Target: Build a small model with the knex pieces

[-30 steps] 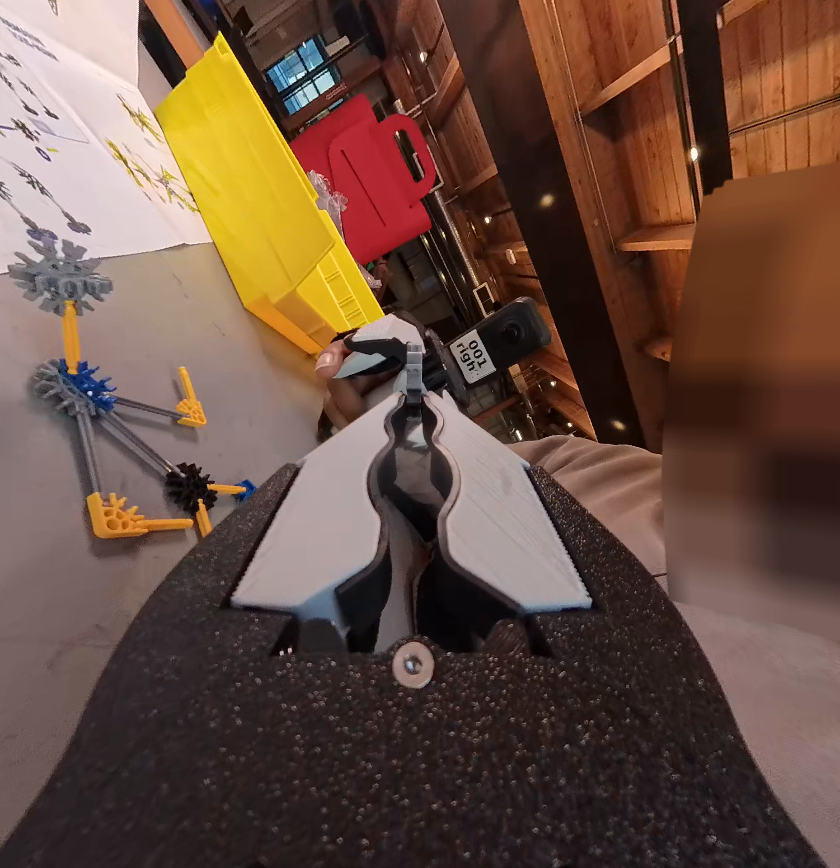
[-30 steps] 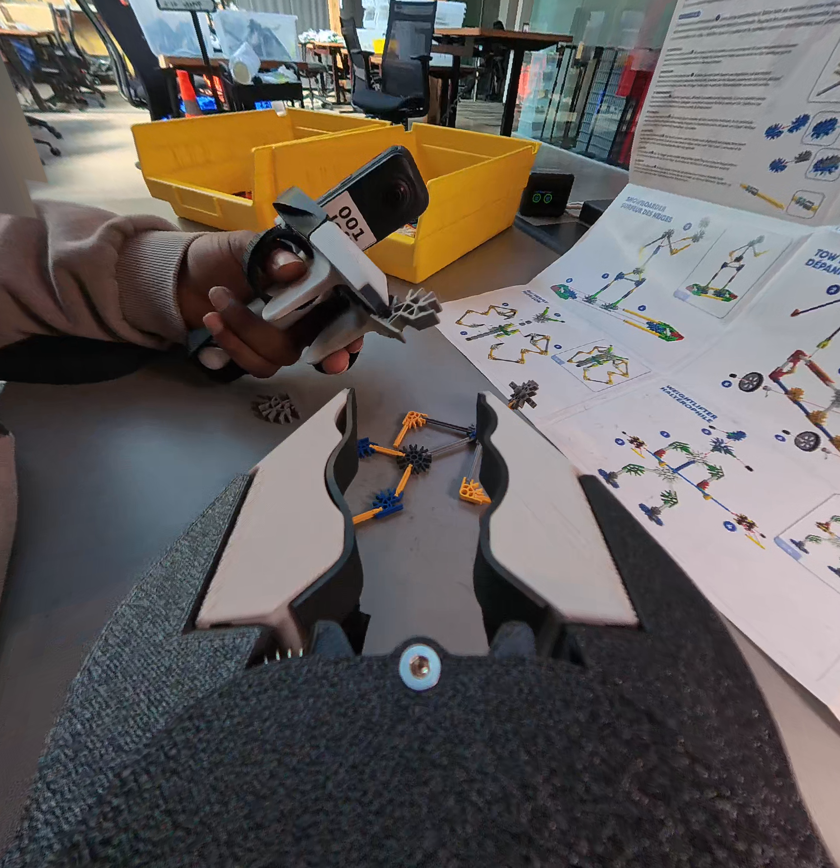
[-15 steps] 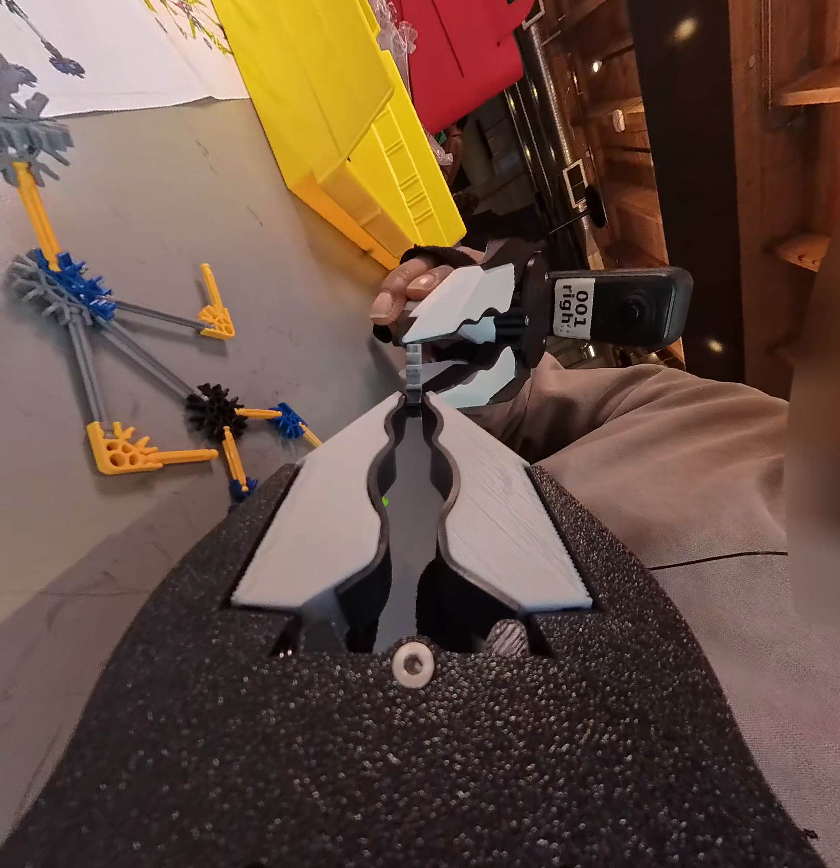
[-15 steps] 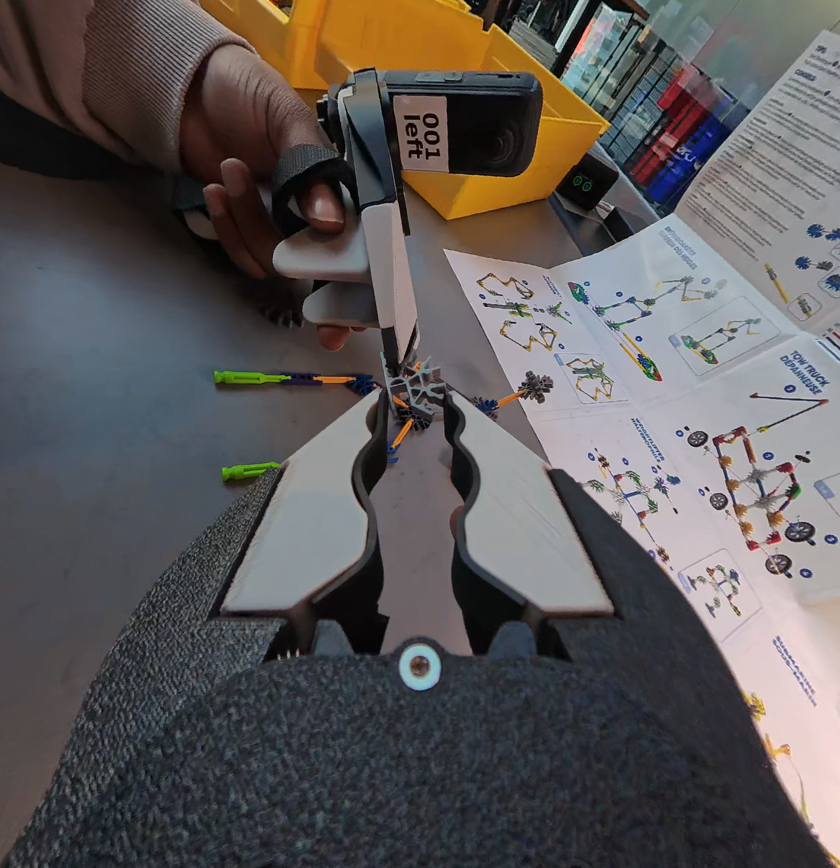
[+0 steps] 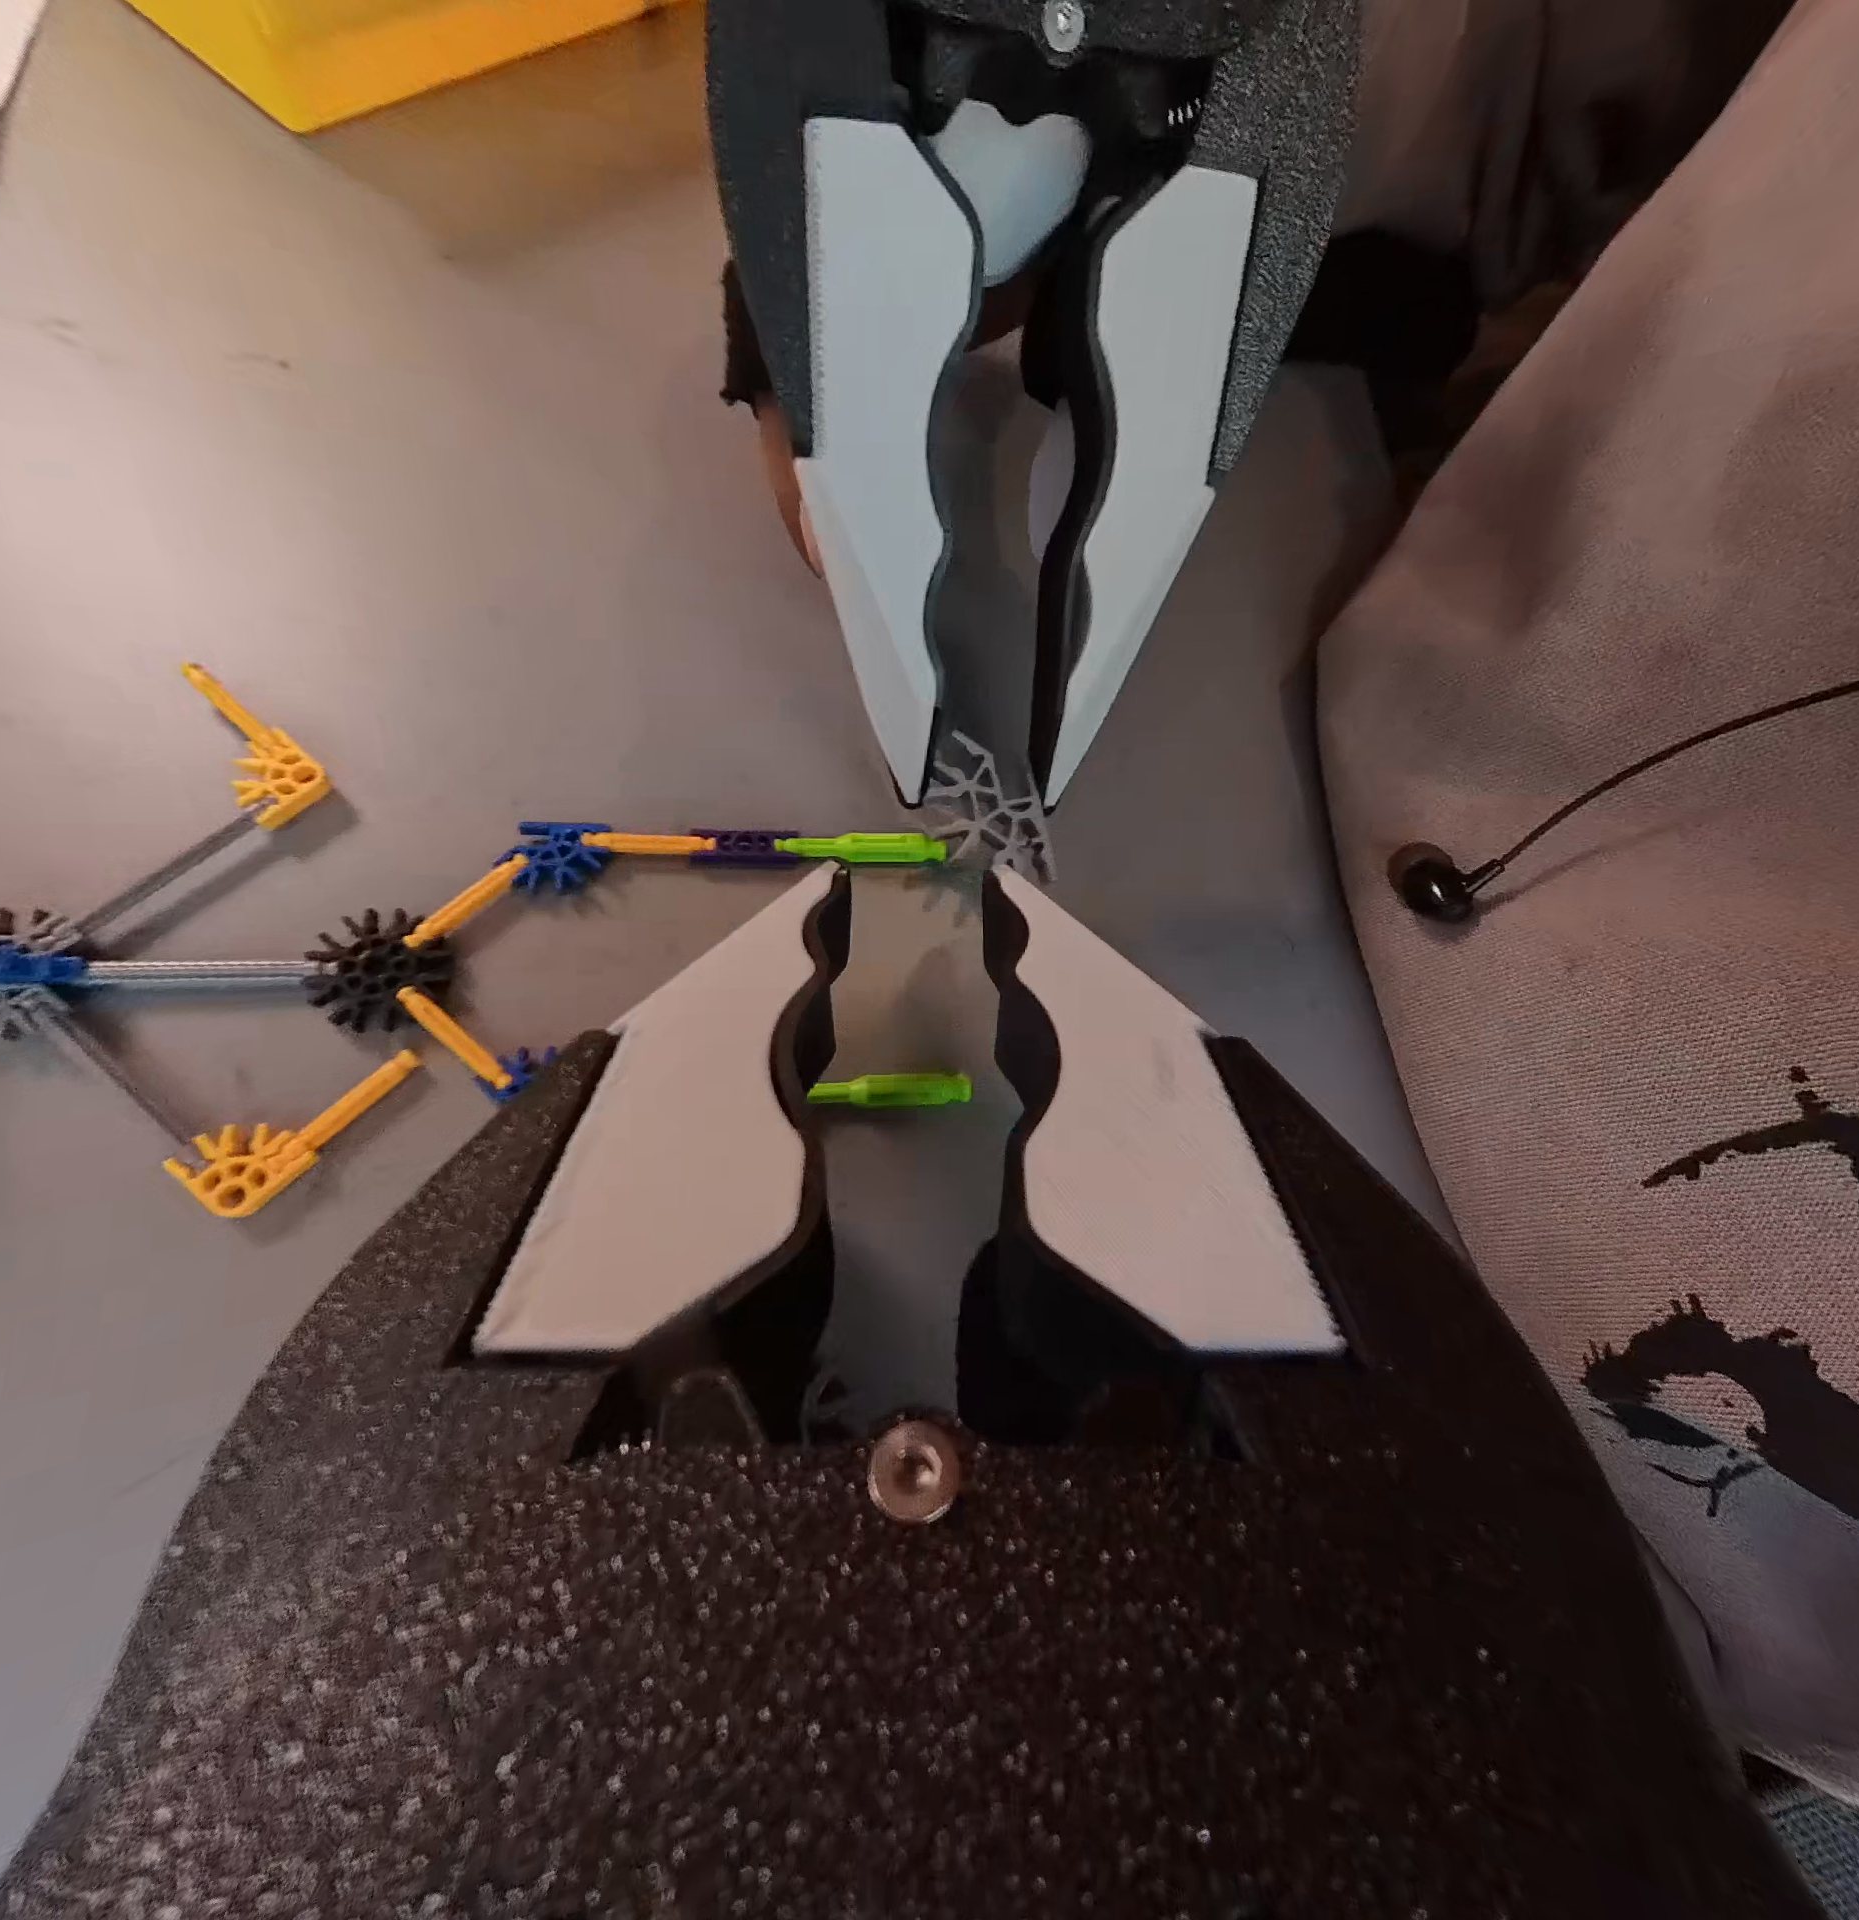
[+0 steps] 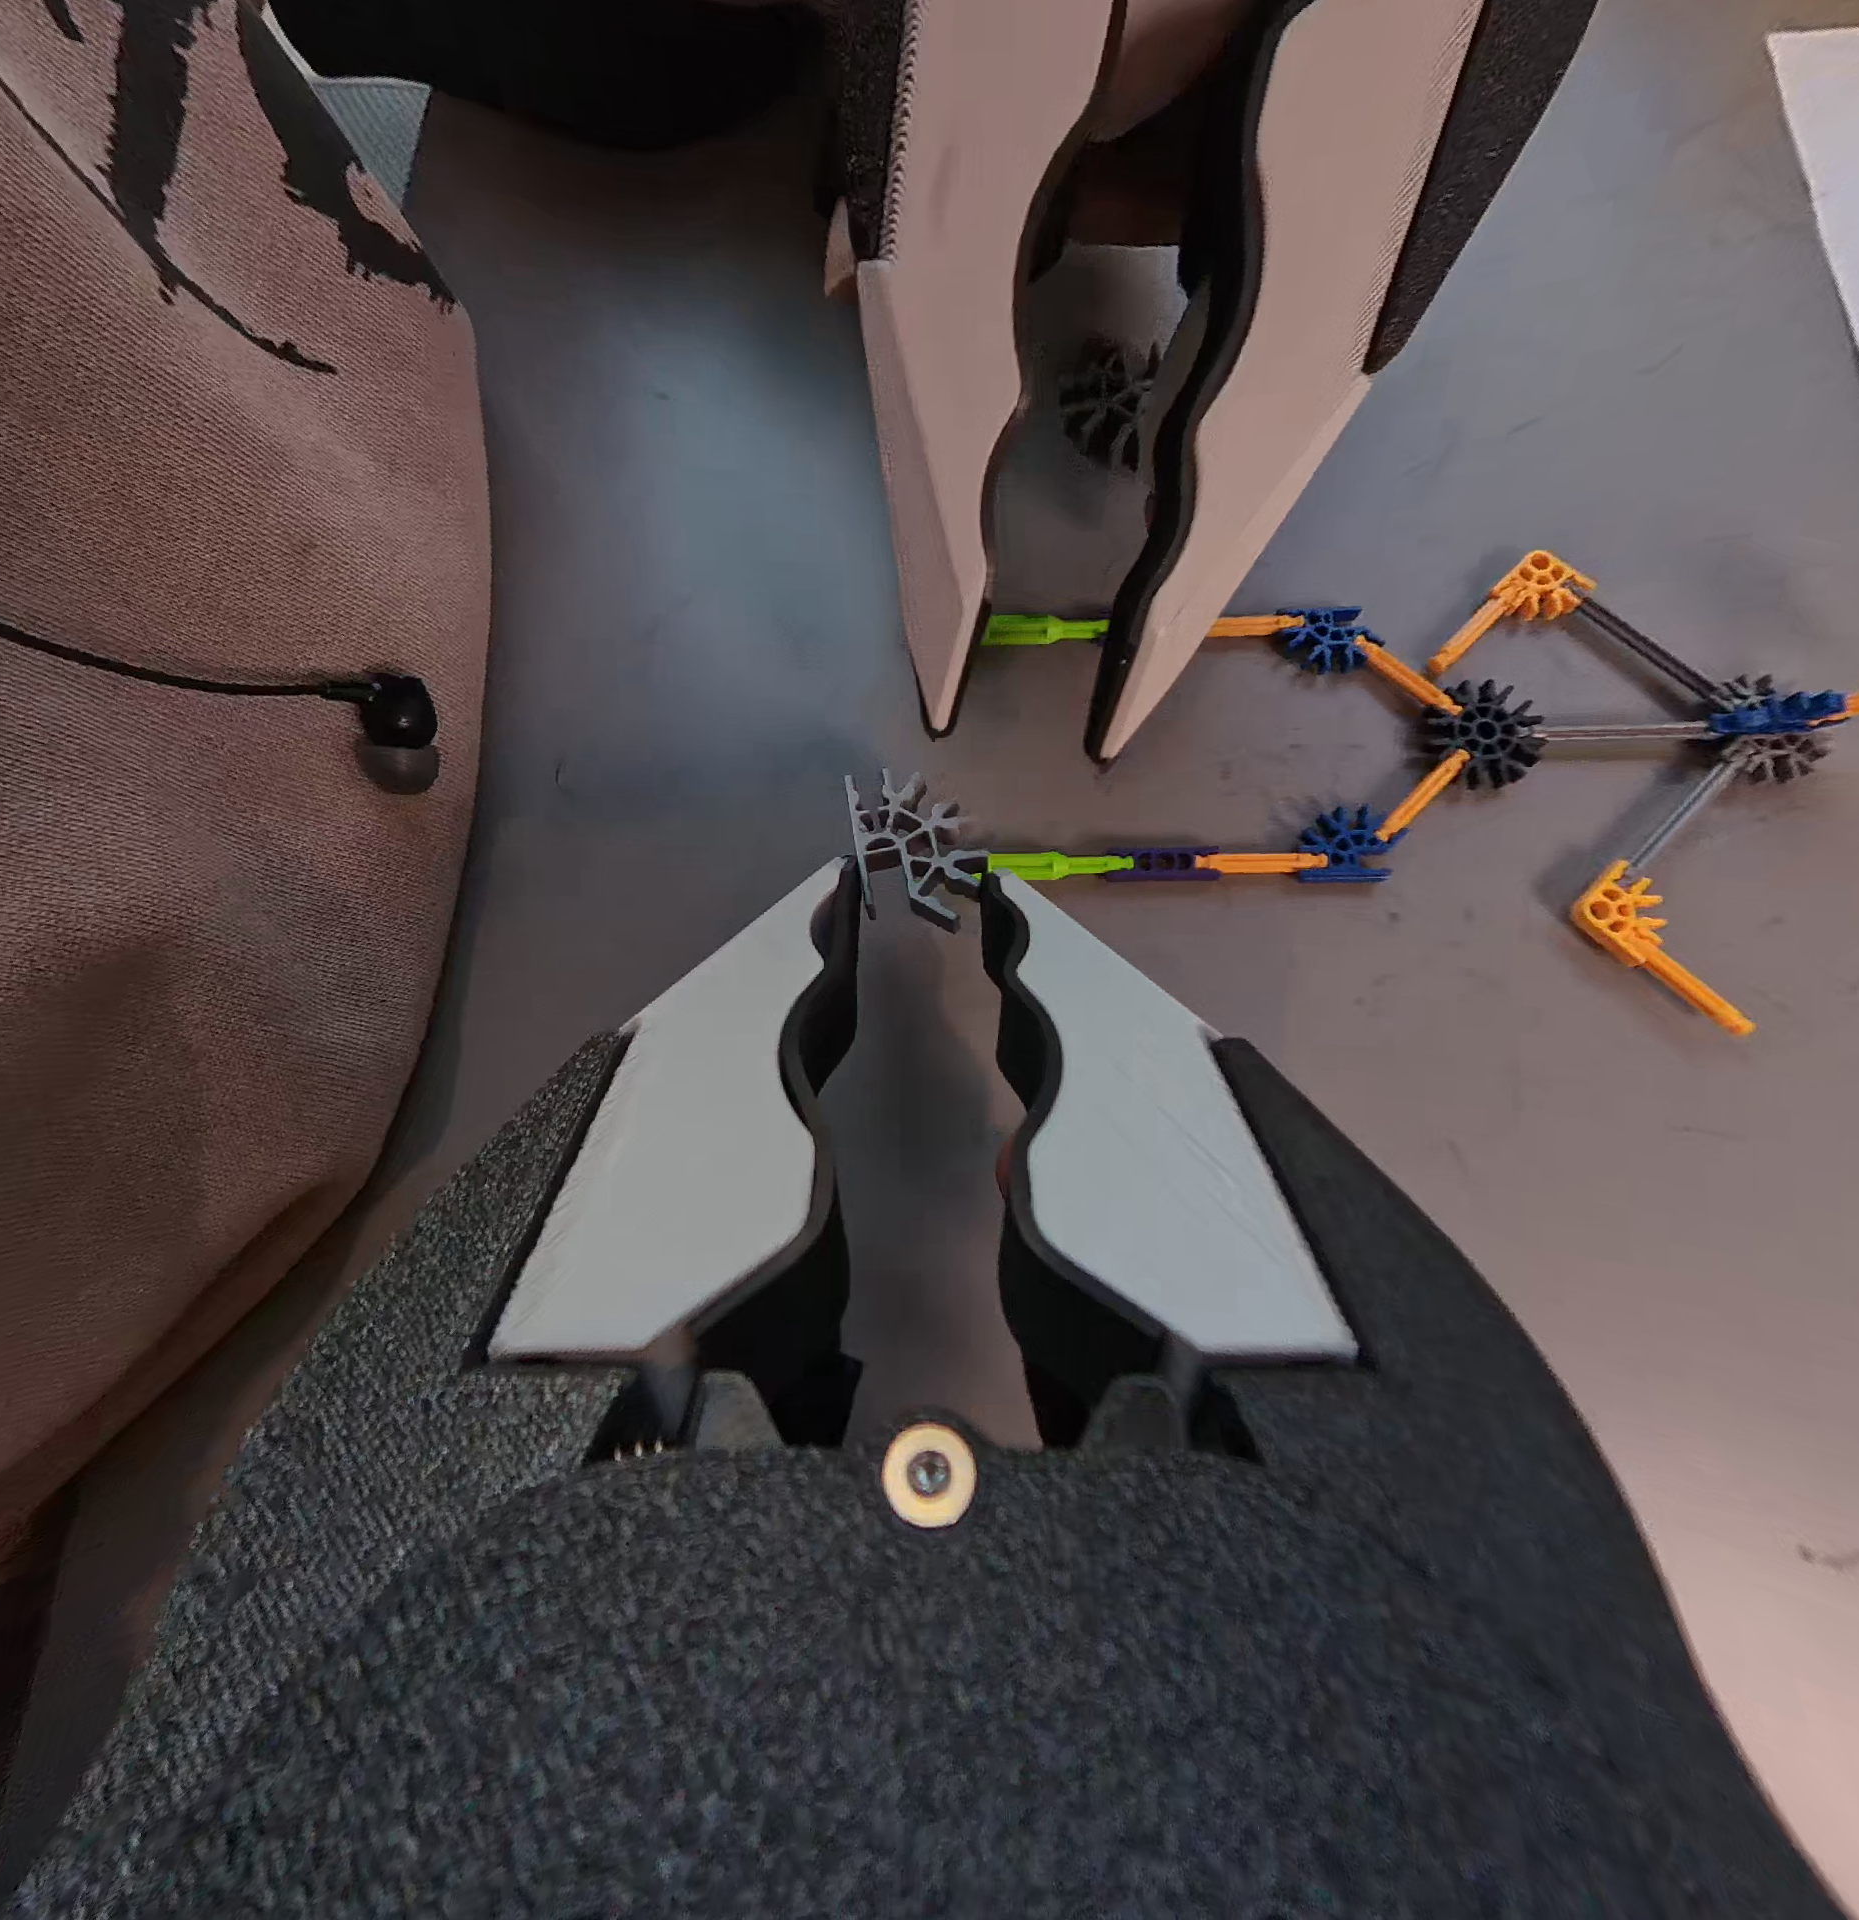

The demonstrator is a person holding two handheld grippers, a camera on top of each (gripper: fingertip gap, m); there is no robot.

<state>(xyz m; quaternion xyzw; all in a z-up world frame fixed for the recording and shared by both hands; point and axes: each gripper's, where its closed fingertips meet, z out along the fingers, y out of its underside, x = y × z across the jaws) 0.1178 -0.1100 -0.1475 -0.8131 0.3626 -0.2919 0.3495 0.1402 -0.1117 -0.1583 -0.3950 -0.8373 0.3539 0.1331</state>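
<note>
Now the right gripper [image 6: 920,883] is pinching a grey snowflake-shaped plastic connector [image 6: 909,847] (beside a lime-green rod [image 6: 1050,863]), while the left gripper [image 5: 914,883] is hovering with jaws parted over the grey table [image 5: 489,468].

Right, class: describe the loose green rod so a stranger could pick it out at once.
On the grey table, beside the rod-and-connector frame, find the left tongs. The loose green rod lies crosswise between their open fingers. Unlike the other green rod, joined to a purple piece, it is attached to nothing.
</note>
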